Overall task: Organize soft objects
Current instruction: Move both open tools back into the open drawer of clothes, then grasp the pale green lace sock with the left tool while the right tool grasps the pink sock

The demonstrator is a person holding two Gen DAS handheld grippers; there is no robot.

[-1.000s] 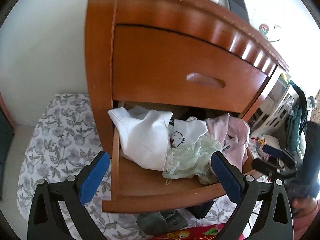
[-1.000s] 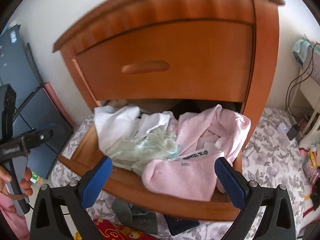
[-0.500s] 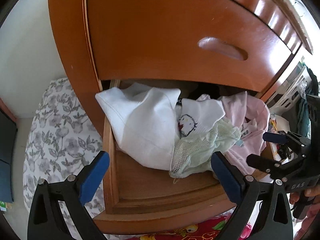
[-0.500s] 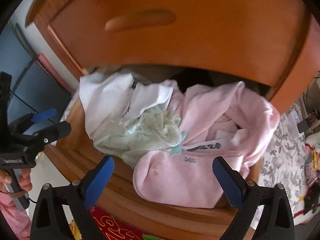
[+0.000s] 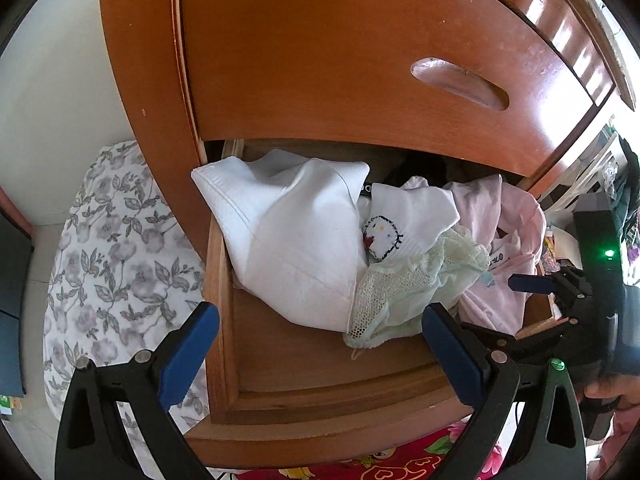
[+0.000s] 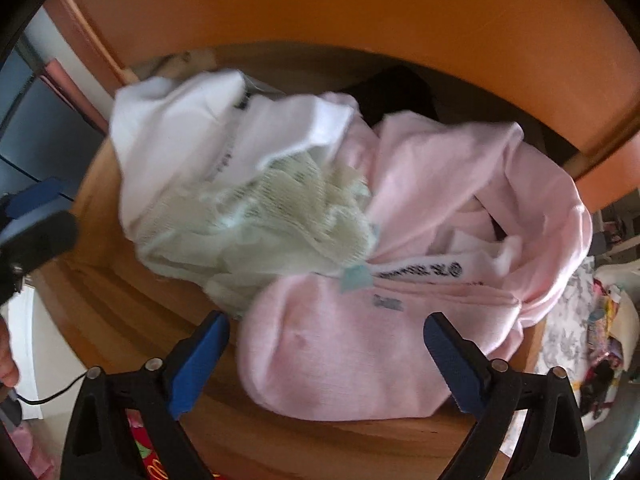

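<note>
Bare wood at the open drawer's (image 5: 304, 364) front-left stays passable; heaped clothes (image 5: 320, 248) block its middle and right

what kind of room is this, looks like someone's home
Most likely a bedroom in a home. A wooden chest of drawers has its lower drawer pulled open and heaped with clothes: a white garment and a pink garment. A floral bedsheet lies beside it.

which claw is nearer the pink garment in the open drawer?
Right. The right claw hangs directly over the pink garment, jaws closing, pads not yet pressing it. The left claw sits over the white garment, further along the drawer.
</note>
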